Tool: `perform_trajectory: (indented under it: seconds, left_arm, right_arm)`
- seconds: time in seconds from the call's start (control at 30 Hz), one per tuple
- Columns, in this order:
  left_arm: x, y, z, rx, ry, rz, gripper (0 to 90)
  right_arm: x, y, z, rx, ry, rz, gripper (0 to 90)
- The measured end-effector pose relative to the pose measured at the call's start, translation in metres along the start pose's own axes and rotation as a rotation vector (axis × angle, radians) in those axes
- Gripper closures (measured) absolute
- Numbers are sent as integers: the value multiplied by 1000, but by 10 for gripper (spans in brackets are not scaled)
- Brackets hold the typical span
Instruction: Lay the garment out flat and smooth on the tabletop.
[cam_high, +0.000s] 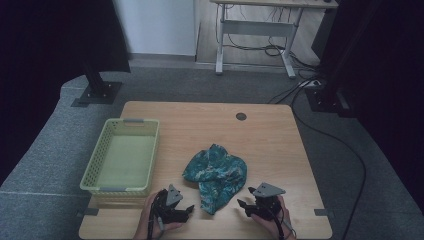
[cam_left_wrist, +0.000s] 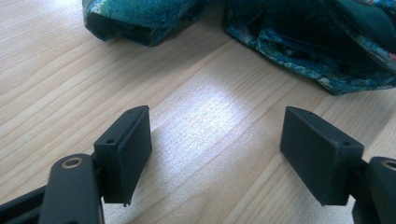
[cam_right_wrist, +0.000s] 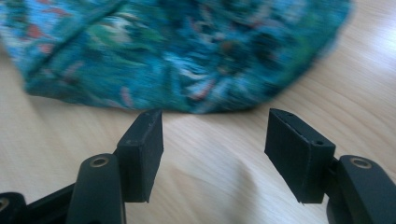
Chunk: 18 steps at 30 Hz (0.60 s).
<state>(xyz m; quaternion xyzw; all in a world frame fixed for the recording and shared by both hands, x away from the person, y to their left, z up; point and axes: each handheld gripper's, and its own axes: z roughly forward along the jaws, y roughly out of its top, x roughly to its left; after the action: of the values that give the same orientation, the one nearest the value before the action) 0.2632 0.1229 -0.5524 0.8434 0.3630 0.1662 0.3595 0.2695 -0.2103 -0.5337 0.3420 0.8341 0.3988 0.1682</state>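
Note:
A crumpled teal patterned cloth (cam_high: 216, 175) lies on the wooden table (cam_high: 210, 125) near its front middle. My left gripper (cam_high: 188, 210) rests at the cloth's lower left, held by a hand, jaws open and empty. In the left gripper view (cam_left_wrist: 215, 154) the cloth (cam_left_wrist: 299, 42) lies just ahead, beyond bare wood. My right gripper (cam_high: 243, 198) sits at the cloth's lower right, also open with nothing between its jaws. In the right gripper view (cam_right_wrist: 214, 154) the cloth (cam_right_wrist: 177, 51) is close in front of the jaws, slightly blurred.
A light green plastic basket (cam_high: 95, 167) with nothing in it stands on the table's left side. A dark round grommet (cam_high: 241, 116) sits near the far edge. Dark stand bases (cam_high: 97, 92) and cables (cam_high: 345, 150) lie on the grey floor beyond.

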Motion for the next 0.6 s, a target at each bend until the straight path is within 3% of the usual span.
perform_trajectory:
  seconds: [0.4,0.6]
  left_arm:
    - [1,1,1,-3,2,-4,243]
    - [1,1,1,-4,4,-4,244]
  right_arm:
    - [22,10,13,20,104,-54,361]
    - [32,19,18,28,119,-80,360]
